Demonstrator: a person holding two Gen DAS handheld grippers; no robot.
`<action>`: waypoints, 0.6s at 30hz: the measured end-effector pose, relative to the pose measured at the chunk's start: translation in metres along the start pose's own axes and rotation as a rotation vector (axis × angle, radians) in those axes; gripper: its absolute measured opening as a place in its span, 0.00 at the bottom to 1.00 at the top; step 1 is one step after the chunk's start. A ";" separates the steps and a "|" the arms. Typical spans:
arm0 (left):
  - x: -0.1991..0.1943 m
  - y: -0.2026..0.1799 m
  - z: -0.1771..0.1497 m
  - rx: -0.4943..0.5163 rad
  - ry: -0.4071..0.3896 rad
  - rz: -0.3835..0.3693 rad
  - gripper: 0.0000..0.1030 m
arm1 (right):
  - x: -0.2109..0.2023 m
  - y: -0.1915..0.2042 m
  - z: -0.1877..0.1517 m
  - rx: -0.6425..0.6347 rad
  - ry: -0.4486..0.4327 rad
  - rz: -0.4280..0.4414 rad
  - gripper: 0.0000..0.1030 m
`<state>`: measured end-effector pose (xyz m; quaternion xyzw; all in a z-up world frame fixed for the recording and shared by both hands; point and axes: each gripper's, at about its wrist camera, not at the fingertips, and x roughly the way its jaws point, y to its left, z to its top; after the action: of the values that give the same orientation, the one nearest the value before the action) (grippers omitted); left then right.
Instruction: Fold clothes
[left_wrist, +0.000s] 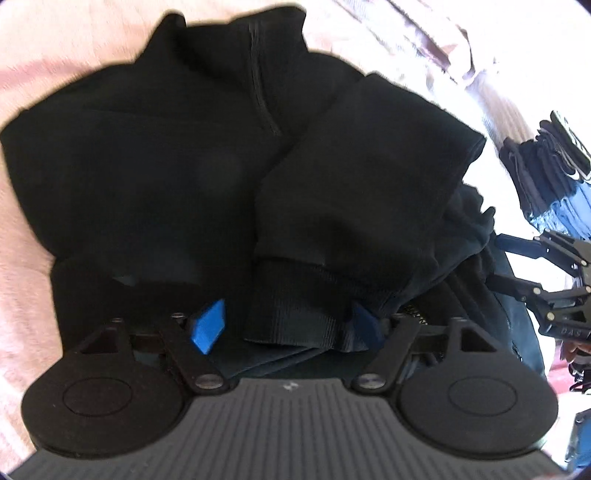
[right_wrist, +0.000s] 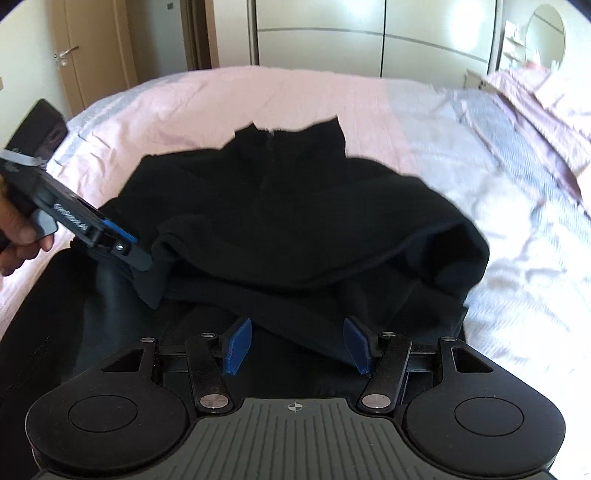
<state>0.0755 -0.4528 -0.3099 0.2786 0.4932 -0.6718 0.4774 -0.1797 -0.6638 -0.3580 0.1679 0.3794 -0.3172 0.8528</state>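
Both grippers are angled down pretty steeply. The left gripper (left_wrist: 286, 328) has its blue pads (left_wrist: 208, 328) partway apart, with a ribbed black cuff (left_wrist: 295, 314) sitting between them, though I can't tell if they're actually pinching it. From the right wrist view you can see a bare hand (right_wrist: 20, 236) wrapped around its handle. The right gripper (right_wrist: 297, 345) has its jaws open, pads (right_wrist: 238, 345) clear of the fabric.

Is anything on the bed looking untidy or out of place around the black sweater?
Nothing is damaged or spilled. The black sweater lies bunched on the pink bedspread, its folded sleeve slanting across the body with the ribbed cuff rumpled near the left hand-held gripper. That is only an unfinished fold.
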 end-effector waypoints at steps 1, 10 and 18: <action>-0.006 -0.002 0.002 0.008 0.005 0.000 0.24 | 0.001 -0.001 -0.001 0.004 0.009 -0.006 0.57; -0.103 0.031 0.033 0.107 -0.042 0.240 0.13 | -0.006 -0.009 0.008 0.057 -0.010 -0.056 0.57; -0.094 0.042 0.011 0.153 -0.088 0.380 0.38 | 0.008 -0.021 0.015 0.057 0.006 -0.073 0.57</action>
<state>0.1514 -0.4309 -0.2430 0.3724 0.3579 -0.6167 0.5941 -0.1820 -0.6908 -0.3552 0.1792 0.3785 -0.3581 0.8345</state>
